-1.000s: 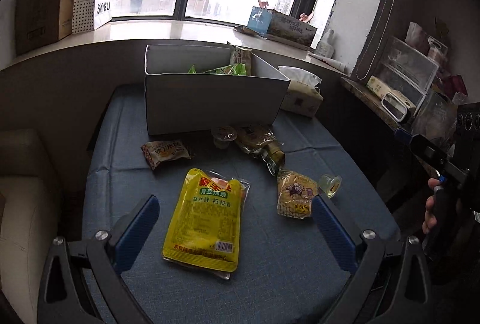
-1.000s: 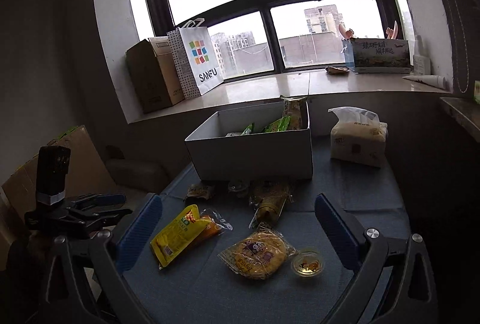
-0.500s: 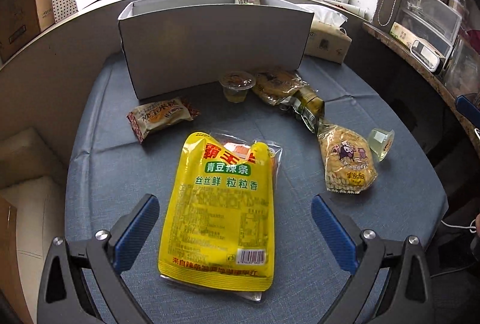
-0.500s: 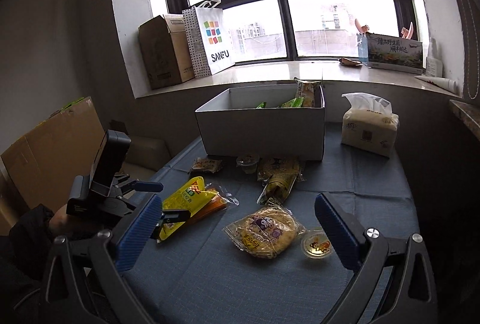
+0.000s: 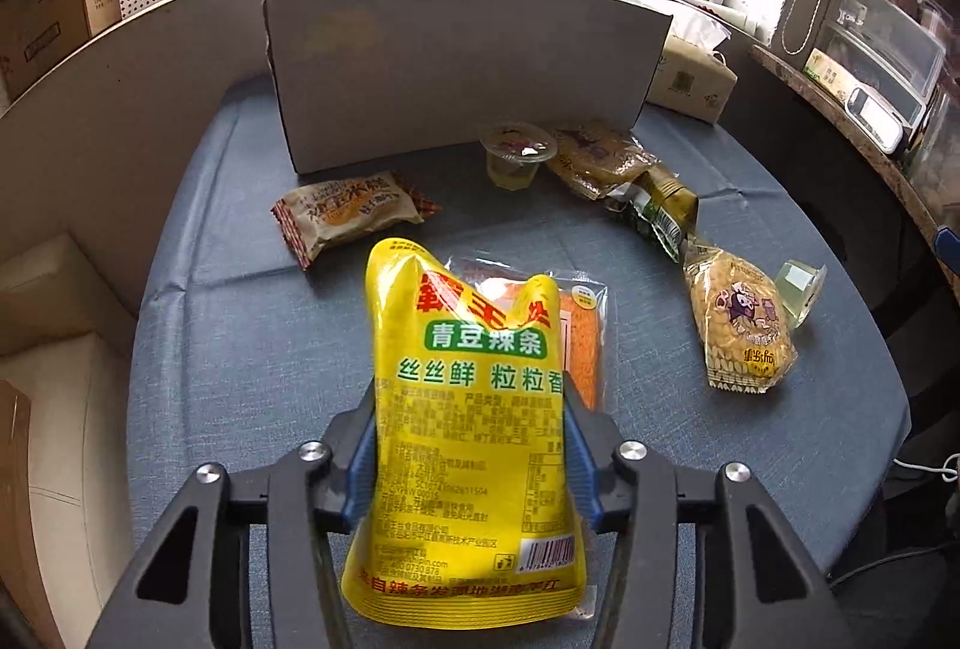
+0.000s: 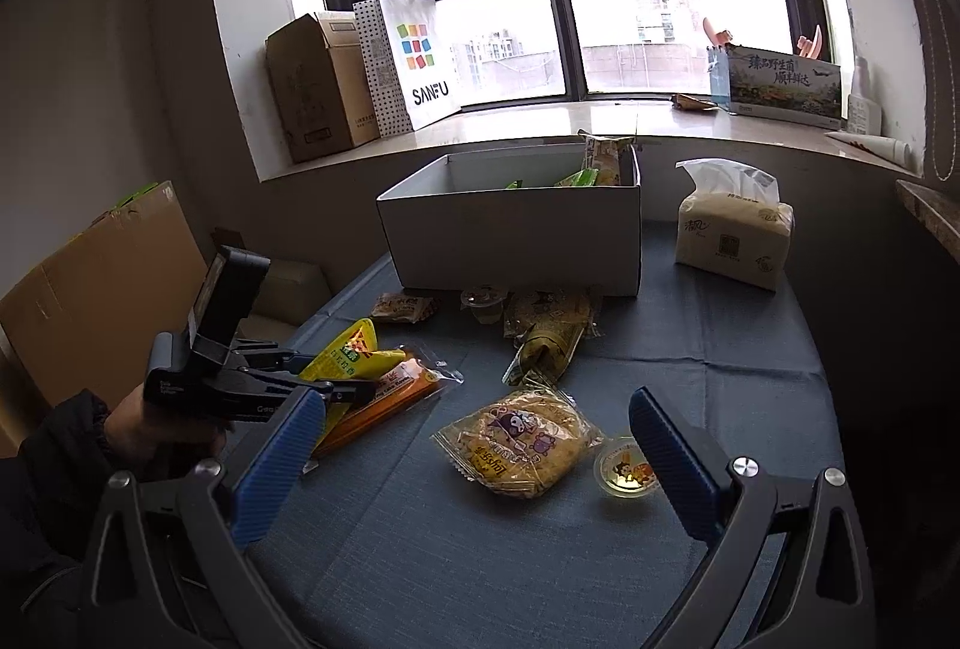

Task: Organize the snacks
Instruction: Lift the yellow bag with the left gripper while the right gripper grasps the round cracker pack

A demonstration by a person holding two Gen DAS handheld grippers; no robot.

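My left gripper (image 5: 471, 460) is shut on the yellow snack pouch (image 5: 468, 409), squeezing its lower half so the top bows up off the blue table (image 5: 240, 337). The pouch also shows in the right wrist view (image 6: 354, 355), with the left gripper (image 6: 312, 379) on it. An orange packet (image 5: 579, 331) lies under the pouch. The white box (image 5: 456, 66) with snacks inside stands at the back. My right gripper (image 6: 474, 469) is open and empty, low over the near table, with a round cake packet (image 6: 522, 439) and a jelly cup (image 6: 624, 475) ahead of it.
A brown wrapped cake (image 5: 348, 211), a jelly cup (image 5: 516, 156), a yellow-green bag (image 5: 630, 181), a cake packet (image 5: 741, 325) and a clear cup (image 5: 798, 289) lie on the table. A tissue pack (image 6: 729, 229) stands right of the box. Cardboard (image 6: 96, 289) stands left of the table.
My left gripper has moved down onto the yellow pouch and shut on it; the pouch now buckles upward. The right gripper has shifted slightly closer to the table.
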